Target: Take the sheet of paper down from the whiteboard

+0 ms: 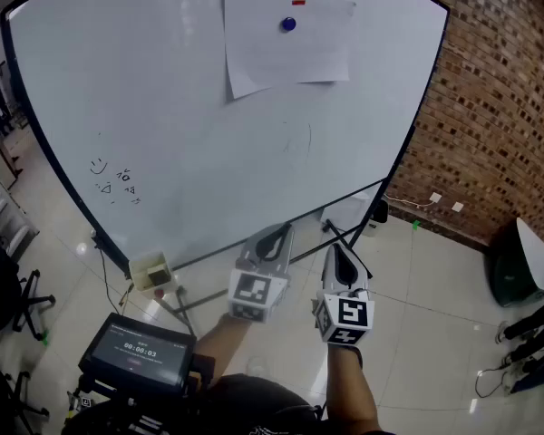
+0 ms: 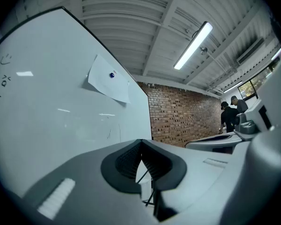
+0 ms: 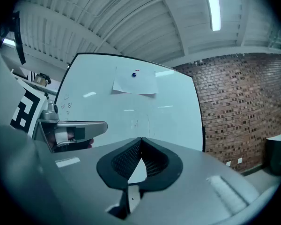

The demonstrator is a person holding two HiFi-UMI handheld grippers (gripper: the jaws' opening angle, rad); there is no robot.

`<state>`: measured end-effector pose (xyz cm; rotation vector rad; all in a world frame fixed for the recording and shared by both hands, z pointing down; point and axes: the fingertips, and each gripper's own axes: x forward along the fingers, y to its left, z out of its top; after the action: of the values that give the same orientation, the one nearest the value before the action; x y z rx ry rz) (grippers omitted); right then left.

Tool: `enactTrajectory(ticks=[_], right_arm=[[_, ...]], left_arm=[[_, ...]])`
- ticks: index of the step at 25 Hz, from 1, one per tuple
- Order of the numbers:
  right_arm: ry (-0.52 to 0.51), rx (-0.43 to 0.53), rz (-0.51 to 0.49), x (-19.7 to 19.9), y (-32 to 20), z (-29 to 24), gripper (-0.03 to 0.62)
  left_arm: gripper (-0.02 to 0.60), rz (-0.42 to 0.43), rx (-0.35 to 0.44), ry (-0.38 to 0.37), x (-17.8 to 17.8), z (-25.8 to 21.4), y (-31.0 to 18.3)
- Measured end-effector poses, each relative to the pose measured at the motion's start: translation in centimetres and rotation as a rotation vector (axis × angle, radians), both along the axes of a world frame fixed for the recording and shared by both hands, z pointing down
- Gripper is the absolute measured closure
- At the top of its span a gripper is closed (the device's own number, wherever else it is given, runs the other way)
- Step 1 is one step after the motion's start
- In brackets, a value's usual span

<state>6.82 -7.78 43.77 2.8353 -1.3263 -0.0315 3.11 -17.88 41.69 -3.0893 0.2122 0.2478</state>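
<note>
While the white rectangular sheet of paper point(image 1: 290, 43) hangs high on the big glossy whiteboard point(image 1: 163, 134), at about one o'clock from the board's middle, nothing is touching it. A small round blue magnet point(image 1: 288, 24) pins it near its top edge, with a tiny red mark point(image 1: 298, 3) just above it at twelve o'clock. The sheet's lower left corner droops below the rest.

Both tools sit well apart from the sheet, at its six o'clock, down by the board's bottom edge. The left gripper point(image 1: 272, 236) and the right gripper point(image 1: 343, 259) are side by side, each with its jaws pressed together and nothing between them.

From where I stand, the trouble lies with that magnet. If a jaw tugs a lower corner while the magnet is clamping the top, the paper may tear at the pin. The magnet could also skid off and drop to the pale tiled floor point(image 1: 417, 279). Jaws that arrive shut would only shove the sheet and crease it. A hard push that high up might also rock the board on its stand. The red brick wall point(image 1: 490, 107) at three o'clock is out of the way.
</note>
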Motion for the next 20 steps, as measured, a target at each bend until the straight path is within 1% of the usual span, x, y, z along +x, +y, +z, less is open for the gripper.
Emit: enactTrajectory(ticks=[4,8,12,16,18,20], right_arm=[[0.023,0.036,-0.046,1.2,-3.2,-2.0,0.582],[0.010,0.041,-0.062,5.4,-5.5,-2.5,0.582],[0.028,0.110,-0.102,8.5,-8.0,-4.8,0.580],[0.035,0.181,-0.183,11.5,-10.2,-6.9,0.581],[0.044,0.192,-0.230,13.1,-11.1,-7.6,0.581],[0.061,0.194,-0.276,14.7,-12.0,-8.2,0.580]], left_arm=[[0.580,-0.012,0.016,0.035,0.8,-2.3,-2.1],[0.580,-0.034,0.058,0.057,4.2,-4.8,-4.1],[0.580,-0.076,0.104,0.093,6.8,-7.1,-5.4],[0.580,-0.130,0.134,0.125,9.2,-9.2,-6.5],[0.580,-0.157,0.142,0.138,10.5,-10.0,-6.6],[0.580,-0.207,0.160,0.140,11.6,-10.7,-7.2]])
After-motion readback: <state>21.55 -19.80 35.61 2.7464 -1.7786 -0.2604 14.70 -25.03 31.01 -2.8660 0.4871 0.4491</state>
